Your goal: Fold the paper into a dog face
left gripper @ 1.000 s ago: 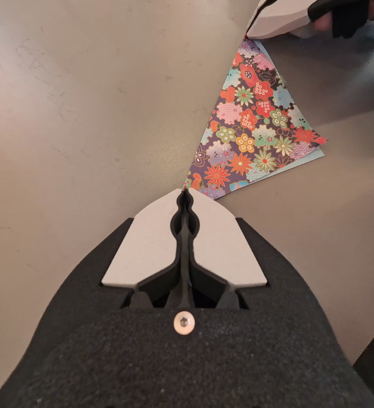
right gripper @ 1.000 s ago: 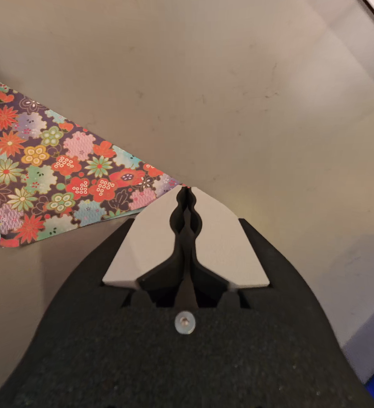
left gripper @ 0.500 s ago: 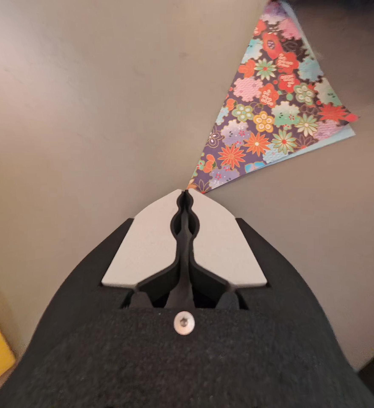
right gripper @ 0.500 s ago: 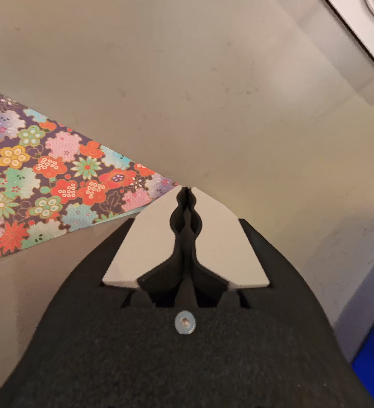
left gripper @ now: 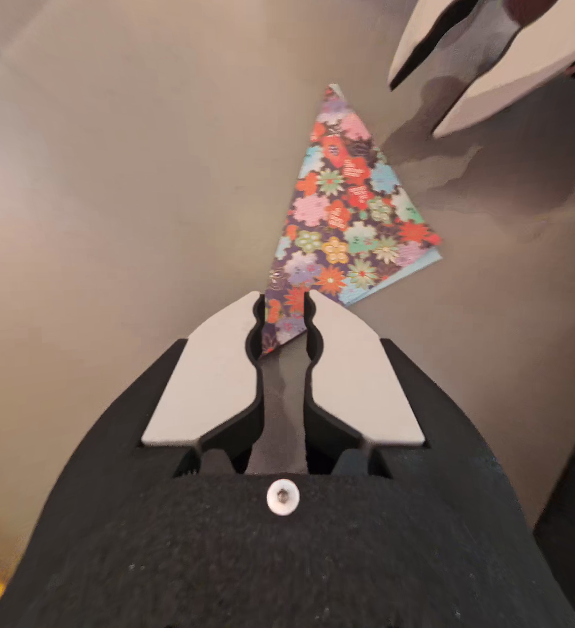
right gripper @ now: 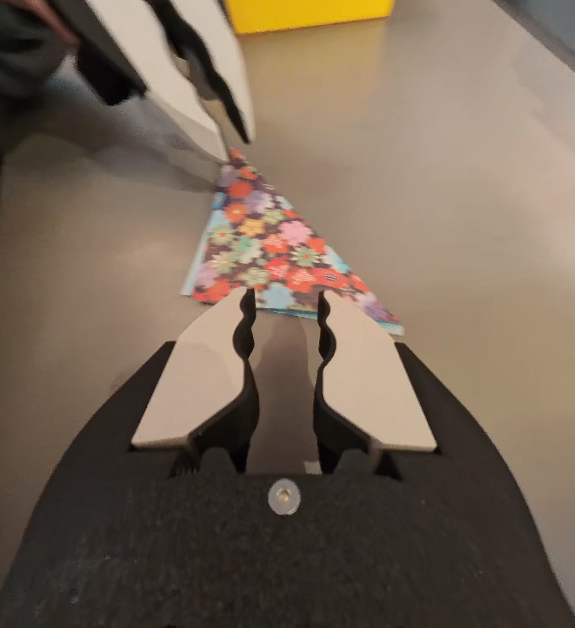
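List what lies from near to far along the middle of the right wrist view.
right gripper → floral paper → left gripper → yellow box

Your floral paper point(left gripper: 344, 217) point(right gripper: 272, 251) lies flat on the grey surface, folded into a triangle with pale-blue underside edges peeking out, sitting centre-frame in both wrist views.
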### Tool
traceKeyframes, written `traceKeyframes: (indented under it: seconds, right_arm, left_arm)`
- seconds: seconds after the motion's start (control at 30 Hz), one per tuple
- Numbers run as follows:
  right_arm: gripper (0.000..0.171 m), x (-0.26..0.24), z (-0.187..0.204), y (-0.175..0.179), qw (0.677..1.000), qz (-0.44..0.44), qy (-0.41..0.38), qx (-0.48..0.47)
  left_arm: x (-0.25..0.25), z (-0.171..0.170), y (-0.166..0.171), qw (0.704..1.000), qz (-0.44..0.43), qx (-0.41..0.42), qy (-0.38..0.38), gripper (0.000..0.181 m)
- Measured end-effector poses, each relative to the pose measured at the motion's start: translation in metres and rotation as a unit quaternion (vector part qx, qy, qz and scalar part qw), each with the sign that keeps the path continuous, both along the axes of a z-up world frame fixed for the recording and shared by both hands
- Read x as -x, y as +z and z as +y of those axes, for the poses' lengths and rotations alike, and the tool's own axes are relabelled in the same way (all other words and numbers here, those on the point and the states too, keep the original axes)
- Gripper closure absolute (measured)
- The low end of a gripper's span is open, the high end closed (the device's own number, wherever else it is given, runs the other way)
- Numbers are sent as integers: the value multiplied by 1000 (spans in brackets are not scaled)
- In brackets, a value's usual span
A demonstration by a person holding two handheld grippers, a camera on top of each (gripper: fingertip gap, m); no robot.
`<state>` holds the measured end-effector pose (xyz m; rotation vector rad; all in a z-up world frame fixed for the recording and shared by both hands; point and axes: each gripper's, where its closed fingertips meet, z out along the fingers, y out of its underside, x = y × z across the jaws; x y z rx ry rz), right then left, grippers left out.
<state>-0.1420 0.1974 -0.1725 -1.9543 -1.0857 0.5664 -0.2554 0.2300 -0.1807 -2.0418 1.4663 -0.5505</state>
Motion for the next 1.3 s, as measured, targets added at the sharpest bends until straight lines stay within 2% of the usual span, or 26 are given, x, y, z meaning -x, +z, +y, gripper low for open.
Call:
traceKeyframes:
  seconds: [0.03, 0.2, 0.37, 0.47, 0.63, 0.73, 0.8, 1.03, 1.3]
  right_arm:
    - [136, 10, -11, -1, 1000, 3, 28, -6]
    - [138, 41, -39, -8, 996, -51, 71, -32]
    - [157, 47, -41, -22, 988, -112, 90, -60]
    - [159, 46, -40, -29, 985, -132, 95, -52]
    - [159, 44, -41, -34, 983, -145, 98, -50]
    - [171, 43, -40, -37, 982, -153, 100, -44]
    - [171, 42, -37, -36, 982, -155, 97, -49]
    - [171, 50, -39, -31, 982, -145, 113, -50]
    - [171, 66, -40, -32, 980, -145, 126, -44]
  left_arm:
    - [0, -5, -3, 1000, 1, 4, -12, 160]
    - [2, -15, -15, 1000, 5, -11, -8, 158]
    - [1, -26, -16, 997, 20, -65, -25, 158]
    - [2, -33, -15, 997, 16, -69, -31, 158]
    - [20, -12, -13, 998, 2, -61, 26, 155]
    - [32, 2, -20, 998, 0, -35, 58, 144]
    - [34, 6, -26, 998, 4, -23, 62, 141]
    - [21, 3, -28, 999, -7, -10, 48, 144]
    - [4, -19, -28, 1000, -19, 2, 25, 144]
